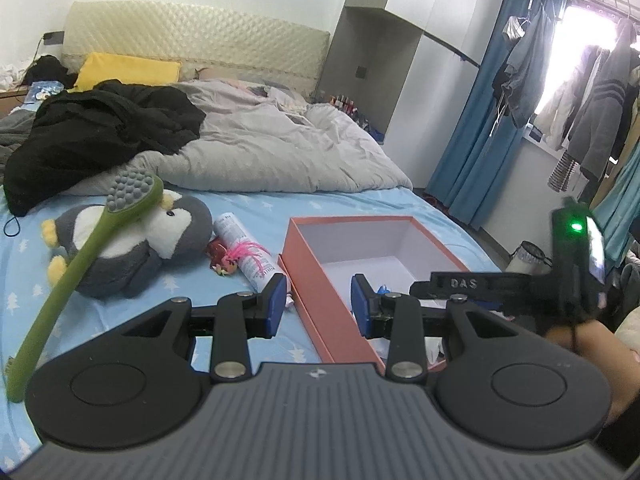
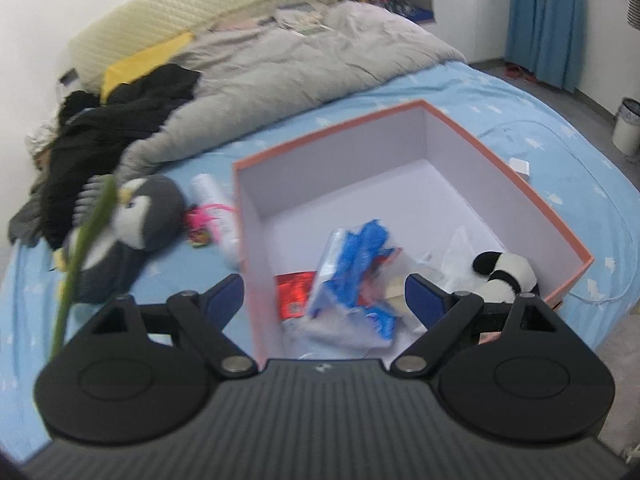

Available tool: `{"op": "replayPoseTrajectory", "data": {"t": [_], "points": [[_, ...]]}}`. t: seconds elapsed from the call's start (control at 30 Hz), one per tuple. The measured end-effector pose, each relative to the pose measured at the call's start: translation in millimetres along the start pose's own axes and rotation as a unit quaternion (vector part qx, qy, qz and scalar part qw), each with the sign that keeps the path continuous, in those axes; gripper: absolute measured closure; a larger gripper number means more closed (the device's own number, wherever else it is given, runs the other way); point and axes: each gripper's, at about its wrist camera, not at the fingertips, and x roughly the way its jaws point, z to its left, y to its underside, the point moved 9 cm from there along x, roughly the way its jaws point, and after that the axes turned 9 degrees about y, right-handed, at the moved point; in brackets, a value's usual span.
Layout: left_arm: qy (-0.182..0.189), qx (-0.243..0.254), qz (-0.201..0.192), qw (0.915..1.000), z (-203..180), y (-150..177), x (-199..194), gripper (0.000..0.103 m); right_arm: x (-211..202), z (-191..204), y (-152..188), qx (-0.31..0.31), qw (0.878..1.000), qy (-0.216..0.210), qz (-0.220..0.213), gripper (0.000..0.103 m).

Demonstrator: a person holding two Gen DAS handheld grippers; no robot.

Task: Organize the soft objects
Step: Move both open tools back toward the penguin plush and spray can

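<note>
An orange box (image 1: 316,292) with white inner walls (image 2: 452,140) stands open on the blue sheet. In it lie a blue-and-white plastic packet (image 2: 352,264), a red packet (image 2: 294,292), a clear bag (image 2: 460,252) and a small panda plush (image 2: 506,276). My right gripper (image 2: 324,296) hangs open over the box's near end, the packet below its wide-set jaws. My left gripper (image 1: 319,306) is open, straddling the box's left wall without touching it. Left of the box lie a grey penguin plush (image 1: 132,248), a white tube (image 1: 244,248) and a pink feathery toy (image 1: 240,256). A green long-handled brush (image 1: 80,264) leans across the penguin.
A grey duvet (image 1: 272,148), black clothes (image 1: 100,128) and a yellow pillow (image 1: 128,70) cover the bed's far half. Blue curtains (image 1: 472,152) and hanging clothes (image 1: 592,112) are on the right. A bin (image 2: 628,128) stands on the floor. A hand (image 1: 588,340) is at the right.
</note>
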Motion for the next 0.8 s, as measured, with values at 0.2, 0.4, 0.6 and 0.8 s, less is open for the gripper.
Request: {"op": "replayPoseTrajectory", "data": {"t": [0.2,0.4,0.6,0.8], "points": [[-0.010,-0.001,-0.014,0.9999,8,8,-32,0.062,-60,33,19,-0.019,0.998,-0.044,-0.042,0.014],[-0.024,-0.011,-0.020,0.9995,22,21,-57,0.062,-106,58,37,-0.033,0.994,-0.075,-0.076,0.014],[-0.039,-0.039,-0.024,0.9982,43,35,-72,0.062,-123,83,64,-0.070,0.989,-0.101,-0.080,0.014],[-0.039,-0.066,-0.013,0.9970,63,39,-53,0.056,-111,105,73,-0.113,0.984,-0.118,-0.076,0.015]]}}
